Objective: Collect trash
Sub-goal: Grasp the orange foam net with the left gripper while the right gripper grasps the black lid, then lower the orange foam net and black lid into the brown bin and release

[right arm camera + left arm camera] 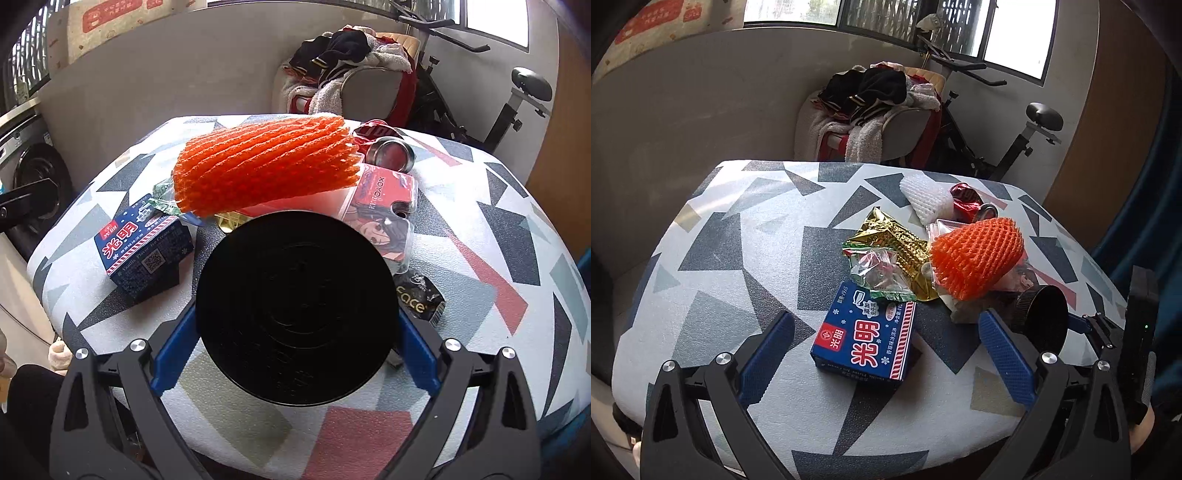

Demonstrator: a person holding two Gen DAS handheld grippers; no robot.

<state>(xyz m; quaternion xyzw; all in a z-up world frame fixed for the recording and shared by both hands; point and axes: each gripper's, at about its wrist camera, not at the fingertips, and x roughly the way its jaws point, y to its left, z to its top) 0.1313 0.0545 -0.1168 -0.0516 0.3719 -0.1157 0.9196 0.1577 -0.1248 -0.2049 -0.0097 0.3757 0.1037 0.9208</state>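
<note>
Trash lies on a table with a geometric-patterned cover. A blue ice-cream box sits between the fingers of my open left gripper, untouched. Behind it lie a gold and green wrapper, an orange foam fruit net, a white foam net and a crushed red can. My right gripper is shut on a round black lid, which also shows in the left wrist view. In the right wrist view the orange net, the box, a plastic card pack and a black sachet lie beyond it.
A chair piled with clothes and an exercise bike stand behind the table. A washing machine is at the left in the right wrist view. A wooden panel is at the right.
</note>
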